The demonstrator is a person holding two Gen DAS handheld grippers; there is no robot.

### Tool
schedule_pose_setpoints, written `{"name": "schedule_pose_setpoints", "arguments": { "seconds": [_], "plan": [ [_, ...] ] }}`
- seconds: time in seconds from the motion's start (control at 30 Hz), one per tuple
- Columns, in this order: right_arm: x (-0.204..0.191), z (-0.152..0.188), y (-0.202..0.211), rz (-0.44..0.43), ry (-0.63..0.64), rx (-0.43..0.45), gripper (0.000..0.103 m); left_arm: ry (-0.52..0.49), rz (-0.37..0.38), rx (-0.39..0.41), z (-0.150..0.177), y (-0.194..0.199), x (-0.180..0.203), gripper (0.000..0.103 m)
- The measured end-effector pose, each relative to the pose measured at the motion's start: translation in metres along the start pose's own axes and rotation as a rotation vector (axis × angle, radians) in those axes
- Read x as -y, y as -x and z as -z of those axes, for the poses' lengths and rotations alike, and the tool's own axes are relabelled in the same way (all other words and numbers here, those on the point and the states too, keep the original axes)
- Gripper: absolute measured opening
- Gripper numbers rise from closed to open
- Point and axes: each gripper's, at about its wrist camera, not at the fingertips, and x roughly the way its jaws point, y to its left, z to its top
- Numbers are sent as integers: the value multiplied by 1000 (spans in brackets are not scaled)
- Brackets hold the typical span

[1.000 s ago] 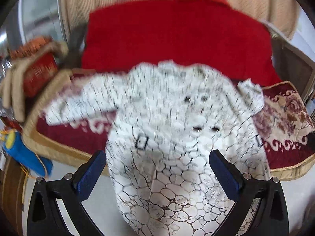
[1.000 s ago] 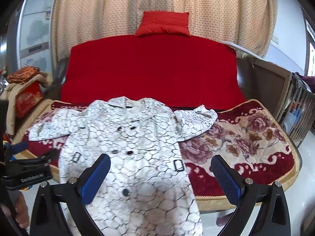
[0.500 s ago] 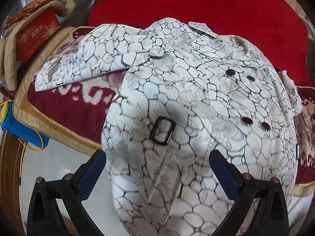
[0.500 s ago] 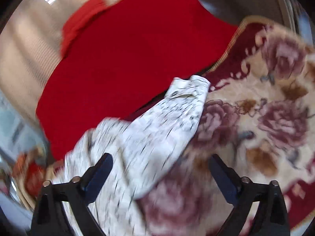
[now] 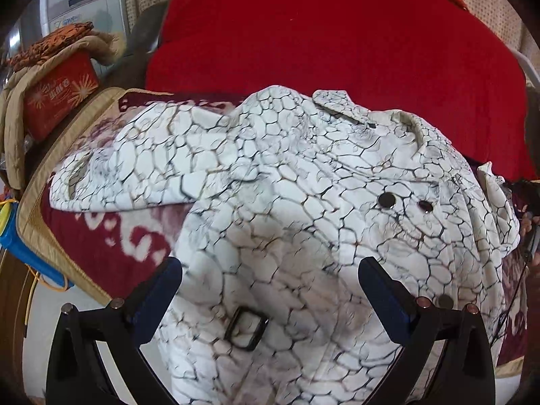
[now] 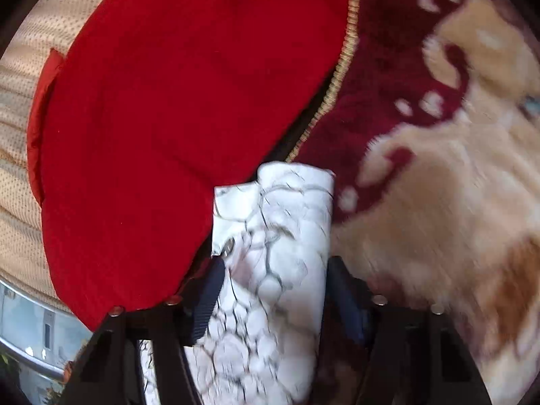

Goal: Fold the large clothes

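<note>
Sleeve (image 6: 273, 236) of the white crackle-print coat (image 5: 303, 202), lying lengthwise between the narrowed fingers of the right gripper (image 6: 273, 290), cuff pointing away toward the red cushion (image 6: 185, 101). Left gripper (image 5: 270, 287) hovers wide apart over the coat's belted middle on the sofa.
</note>
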Motion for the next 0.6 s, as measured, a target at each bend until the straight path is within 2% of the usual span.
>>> {"name": "schedule_pose_setpoints", "arguments": {
  "seconds": [0.03, 0.1, 0.17, 0.23, 0.3, 0.4, 0.6],
  "plan": [
    [-1, -4, -9, 6, 11, -17, 35, 1, 2, 0, -1, -2, 1, 103],
    [-1, -6, -19, 28, 21, -29, 30, 6, 14, 0, -3, -3, 2, 103],
    [-6, -7, -18, 26, 39, -21, 16, 8, 17, 2, -1, -2, 0, 103],
    [-15, -3, -4, -32, 30, 10, 13, 12, 21, 14, 1, 3, -7, 103],
    [-34, 5, 16, -74, 75, 47, 12, 21, 20, 36, 2, 11, -17, 103],
    [-78, 26, 51, -159, 152, 76, 12, 50, 20, 71, 4, 24, -36, 103],
    [-183, 97, 111, -346, 306, 68, 12, 127, 25, 117, 12, 47, -82, 103]
  ]
}}
